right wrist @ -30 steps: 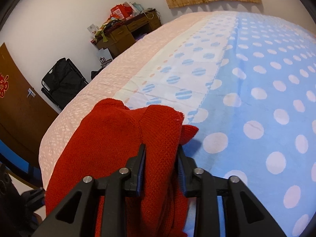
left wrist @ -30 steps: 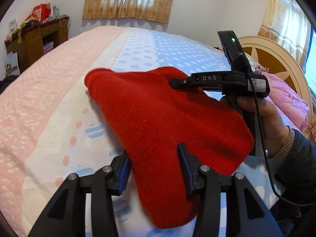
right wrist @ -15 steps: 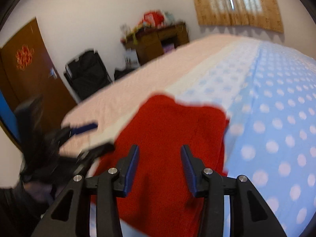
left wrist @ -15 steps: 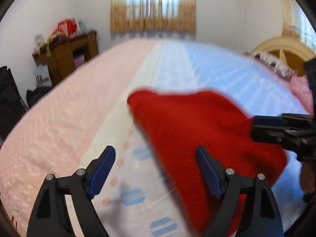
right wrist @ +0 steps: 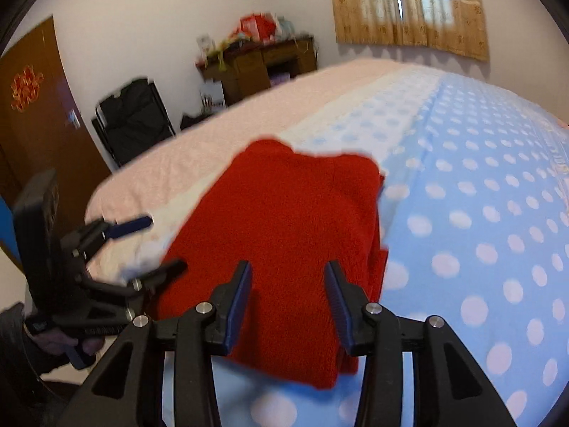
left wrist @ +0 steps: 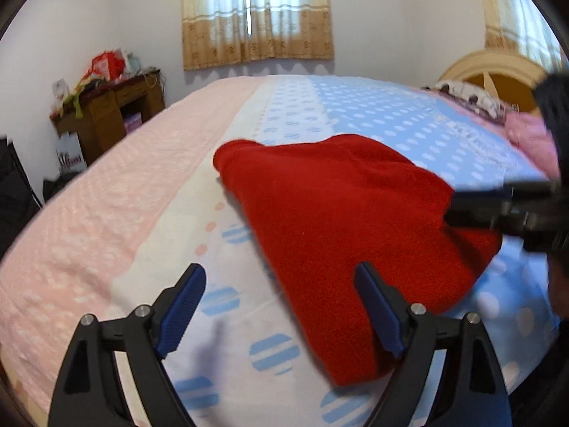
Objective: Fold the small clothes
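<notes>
A red knitted garment [left wrist: 338,231] lies folded on the bedspread [left wrist: 142,195], half on the white strip and half on the blue dotted part. My left gripper [left wrist: 279,274] hovers at its near left edge with the jaws opening wide; the right pad overlaps the cloth's edge without pressing on it. In the right wrist view the garment [right wrist: 291,242] lies just beyond my right gripper [right wrist: 288,270], which is open above its near end, the pads apart from the cloth. The left gripper [right wrist: 165,243] shows there at the left, held by a hand; the right gripper [left wrist: 450,206] enters the left wrist view from the right.
A wooden desk [left wrist: 106,106] piled with clutter stands by the far wall under the curtained window [left wrist: 256,17]. A cream headboard [left wrist: 498,71] and a pink pillow [left wrist: 530,138] are at the right. A black folding chair [right wrist: 135,114] and a brown door [right wrist: 35,106] lie beyond the bed's left side.
Both grippers have let go of the red garment and opened. The garment now rests flat on the bed, and the right gripper has drawn back to its near end.
</notes>
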Demonstrator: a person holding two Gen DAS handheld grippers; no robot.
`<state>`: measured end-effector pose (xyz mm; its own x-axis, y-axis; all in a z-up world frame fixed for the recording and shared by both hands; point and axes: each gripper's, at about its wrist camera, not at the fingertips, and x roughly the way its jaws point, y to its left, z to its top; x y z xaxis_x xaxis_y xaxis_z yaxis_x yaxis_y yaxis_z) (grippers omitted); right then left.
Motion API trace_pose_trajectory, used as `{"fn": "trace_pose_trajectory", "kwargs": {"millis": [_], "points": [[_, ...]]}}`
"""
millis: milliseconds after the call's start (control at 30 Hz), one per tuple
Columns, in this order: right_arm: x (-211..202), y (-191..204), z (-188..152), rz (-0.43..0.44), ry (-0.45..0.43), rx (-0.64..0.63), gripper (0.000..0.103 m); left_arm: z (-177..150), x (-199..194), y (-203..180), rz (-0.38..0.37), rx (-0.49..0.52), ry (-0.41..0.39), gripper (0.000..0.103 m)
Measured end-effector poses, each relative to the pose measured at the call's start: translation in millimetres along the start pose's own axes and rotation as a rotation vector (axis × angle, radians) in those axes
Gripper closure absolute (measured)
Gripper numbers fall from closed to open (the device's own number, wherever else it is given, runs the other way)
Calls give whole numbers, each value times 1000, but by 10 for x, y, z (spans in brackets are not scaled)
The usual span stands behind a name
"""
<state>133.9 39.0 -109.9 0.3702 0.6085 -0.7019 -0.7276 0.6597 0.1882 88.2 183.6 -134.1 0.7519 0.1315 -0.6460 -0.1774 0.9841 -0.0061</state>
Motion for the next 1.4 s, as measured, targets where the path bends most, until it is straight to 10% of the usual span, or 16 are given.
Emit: {"fn": "trace_pose_trajectory", "kwargs": {"millis": [567, 1400], "points": [[-968, 350, -23, -343, -269, 24, 39, 422, -751, -48, -39, -60, -181, 0], [-1234, 492, -109, -337, -327, 10, 38, 451, -889, -144, -54, -72, -215, 0]]}}
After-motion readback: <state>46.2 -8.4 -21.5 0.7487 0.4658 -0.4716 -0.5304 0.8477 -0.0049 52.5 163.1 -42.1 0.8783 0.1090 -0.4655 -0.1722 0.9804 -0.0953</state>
